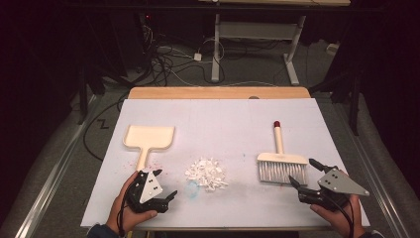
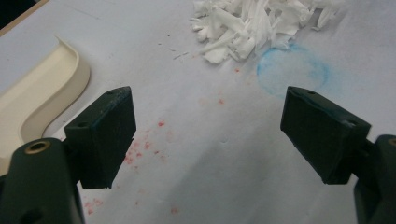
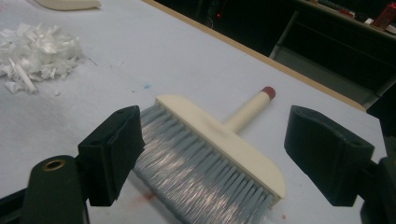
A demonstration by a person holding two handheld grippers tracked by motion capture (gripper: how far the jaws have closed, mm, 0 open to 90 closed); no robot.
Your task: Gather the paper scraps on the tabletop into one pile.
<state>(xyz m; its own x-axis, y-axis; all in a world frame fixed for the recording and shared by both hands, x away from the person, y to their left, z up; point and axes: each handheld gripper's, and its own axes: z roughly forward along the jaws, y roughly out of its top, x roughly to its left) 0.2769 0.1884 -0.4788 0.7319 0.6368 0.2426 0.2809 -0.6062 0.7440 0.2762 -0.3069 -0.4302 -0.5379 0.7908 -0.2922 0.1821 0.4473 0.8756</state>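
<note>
Right gripper (image 3: 212, 154), jaws apart, is held over the brush (image 3: 219, 154) bristles; left gripper (image 1: 157, 187) (jaws likewise apart) beside the dustpan (image 1: 147, 139). The handle should be grasped squarely before shreds (image 1: 207, 173) are swept.

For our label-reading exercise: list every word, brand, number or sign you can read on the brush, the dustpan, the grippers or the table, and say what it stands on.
None: no readable text anywhere.
brush: plain, unprinted.
dustpan: plain, unprinted.
left gripper and right gripper: no lettering shows.
table: only a smudged blue ring and red specks, not writing.
</note>
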